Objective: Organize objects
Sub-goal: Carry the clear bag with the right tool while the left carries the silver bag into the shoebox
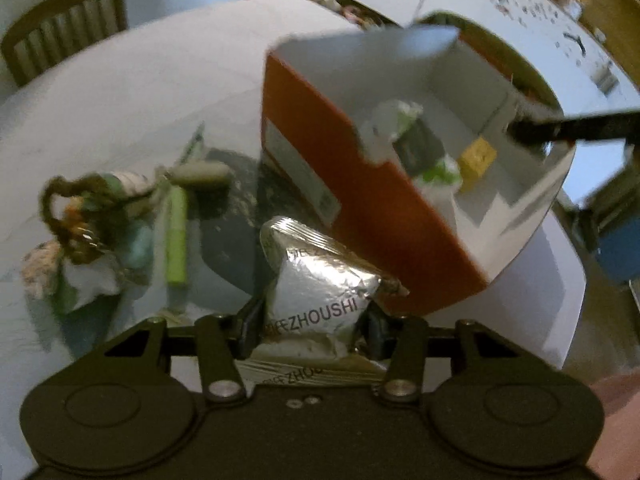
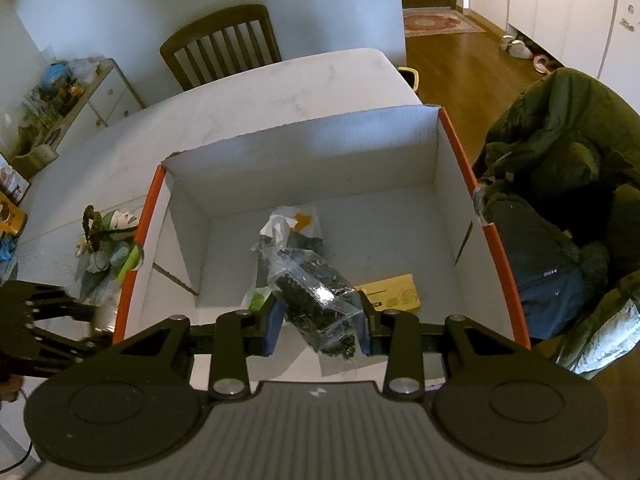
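My left gripper (image 1: pixel 310 320) is shut on a silver foil pouch (image 1: pixel 320 280) printed "ZHOUSHI", held above the white table just left of the orange box (image 1: pixel 380 220). My right gripper (image 2: pixel 320 320) is shut on a clear bag of dark pieces (image 2: pixel 316 300), held over the open orange box (image 2: pixel 496 248). Inside the box lie a white plastic bag (image 2: pixel 280 224) and a yellow packet (image 2: pixel 396 292). On the table left of the box lie a doll figure (image 1: pixel 80 232) and a green tube (image 1: pixel 176 240); the doll also shows in the right wrist view (image 2: pixel 108 240).
A wooden chair (image 2: pixel 224 44) stands at the table's far side. A dark green jacket (image 2: pixel 560 200) is piled on a seat right of the box. A cabinet with clutter (image 2: pixel 72 92) stands at far left. The left gripper's body (image 2: pixel 36 324) shows beside the box.
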